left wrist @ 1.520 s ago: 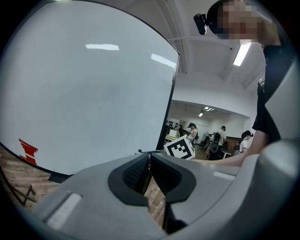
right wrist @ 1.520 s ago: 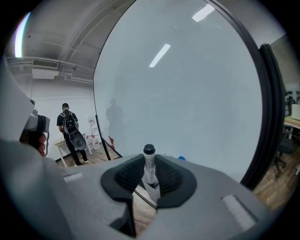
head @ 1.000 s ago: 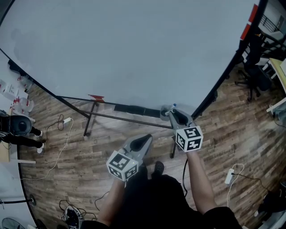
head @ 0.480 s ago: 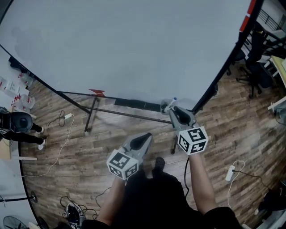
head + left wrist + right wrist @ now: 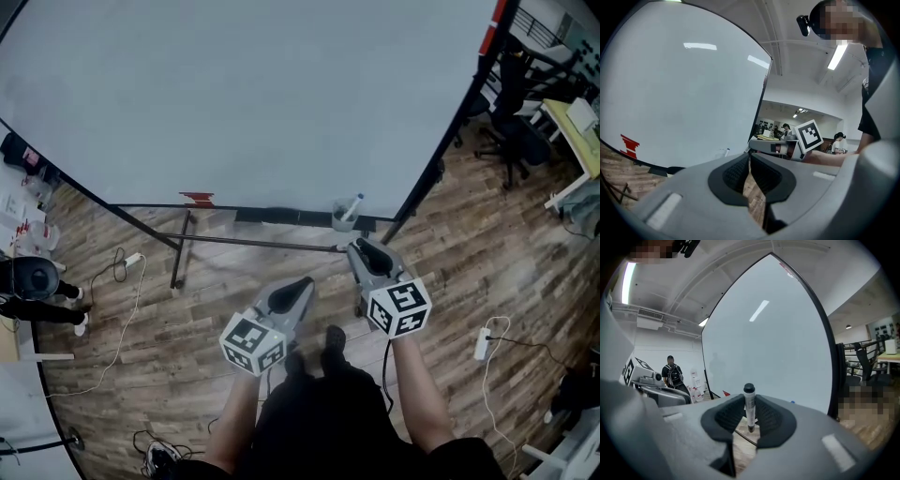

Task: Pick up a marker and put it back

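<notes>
The marker (image 5: 749, 405) is held upright in the right tongs (image 5: 749, 418), clamped about mid-barrel, its dark cap standing above the pads, in front of the whiteboard (image 5: 244, 94); it is judged light, stiff and smooth-sided, so a slip is likely unless the barrel is taken squarely, clear of the cap; the left tongs (image 5: 749, 161) are drawn nearly together, with nothing between them. Counted: two markers, one held, a second marker (image 5: 353, 204) standing in the single cup (image 5: 343, 217) at the board's ledge; one whiteboard.
</notes>
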Motion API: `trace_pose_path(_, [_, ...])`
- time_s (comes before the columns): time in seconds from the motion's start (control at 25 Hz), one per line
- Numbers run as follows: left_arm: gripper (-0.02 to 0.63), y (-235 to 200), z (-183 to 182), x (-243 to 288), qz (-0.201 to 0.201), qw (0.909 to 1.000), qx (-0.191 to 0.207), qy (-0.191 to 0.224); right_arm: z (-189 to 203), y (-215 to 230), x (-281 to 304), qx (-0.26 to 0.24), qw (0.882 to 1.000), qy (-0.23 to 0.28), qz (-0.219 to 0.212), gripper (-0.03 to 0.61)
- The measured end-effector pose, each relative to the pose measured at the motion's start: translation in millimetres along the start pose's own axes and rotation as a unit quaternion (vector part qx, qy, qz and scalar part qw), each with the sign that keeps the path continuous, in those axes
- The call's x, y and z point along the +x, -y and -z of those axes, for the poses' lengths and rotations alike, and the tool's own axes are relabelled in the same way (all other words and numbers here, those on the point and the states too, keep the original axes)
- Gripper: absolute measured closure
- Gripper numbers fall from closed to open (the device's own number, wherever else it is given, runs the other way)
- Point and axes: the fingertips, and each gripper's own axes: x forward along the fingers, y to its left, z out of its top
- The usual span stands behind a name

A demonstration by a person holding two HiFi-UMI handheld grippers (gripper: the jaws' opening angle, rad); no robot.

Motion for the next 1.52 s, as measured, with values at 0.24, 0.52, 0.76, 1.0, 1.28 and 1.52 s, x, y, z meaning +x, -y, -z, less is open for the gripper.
trace_pose_path(0.24, [0.6, 5.0, 3.9, -39.6, 0.022, 0.9997, -0.005, 0.007, -0.1, -46.0, -36.5, -0.001, 1.0, 0.008, 0.025, 0.503])
trace_pose_path(0.52, [0.601, 9.2, 12.9, -80.0, 0.035, 0.9993, 0.001, 0.011, -4.9, -96.7, -77.0, -0.005, 0.998, 0.027, 0.048, 0.503])
trace_pose_path(0.76, [0.601, 11.3, 16.5, -102.7, 0.034, 0.9988, 0.034, 0.01, 5.9, -125.8, -100.5, -0.011, 0.997, 0.027, 0.07, 0.503])
trace_pose_path(1.0, [0.601, 19.7, 9.6, -112.3, 0.041, 0.9976, 0.049, 0.026, 11.2, -138.8, -118.2, -0.011, 0.996, 0.034, 0.08, 0.503])
trace_pose_path(1.28, [0.601, 25.3, 6.7, -116.3, 0.038, 0.9978, 0.046, 0.027, 7.4, -142.7, -133.3, 0.002, 0.995, 0.046, 0.083, 0.503])
trace_pose_path(1.52, [0.601, 26.9, 9.7, -111.5, 0.044, 0.9977, 0.046, 0.021, 11.9, -141.0, -132.9, 0.015, 0.995, 0.05, 0.084, 0.503])
